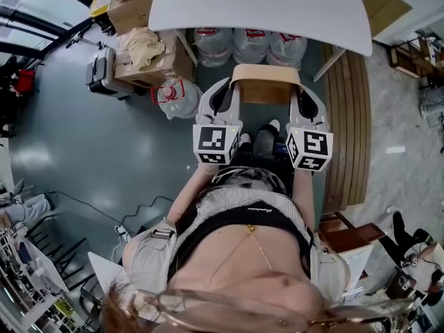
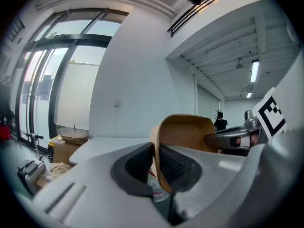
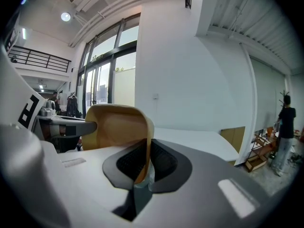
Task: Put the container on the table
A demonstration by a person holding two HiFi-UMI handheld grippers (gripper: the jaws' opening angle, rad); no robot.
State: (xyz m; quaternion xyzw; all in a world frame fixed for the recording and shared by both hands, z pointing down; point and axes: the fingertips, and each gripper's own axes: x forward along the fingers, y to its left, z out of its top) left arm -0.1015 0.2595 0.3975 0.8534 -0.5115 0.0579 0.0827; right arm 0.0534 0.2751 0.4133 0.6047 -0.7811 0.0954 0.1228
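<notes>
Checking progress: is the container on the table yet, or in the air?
In the air: the left gripper and right gripper clamp the container by its walls, short of the table.

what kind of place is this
Probably an office or workshop-style workspace rather than a home: a large white table, cardboard boxes and big water bottles on the floor by it, and tall glazed windows.
</notes>
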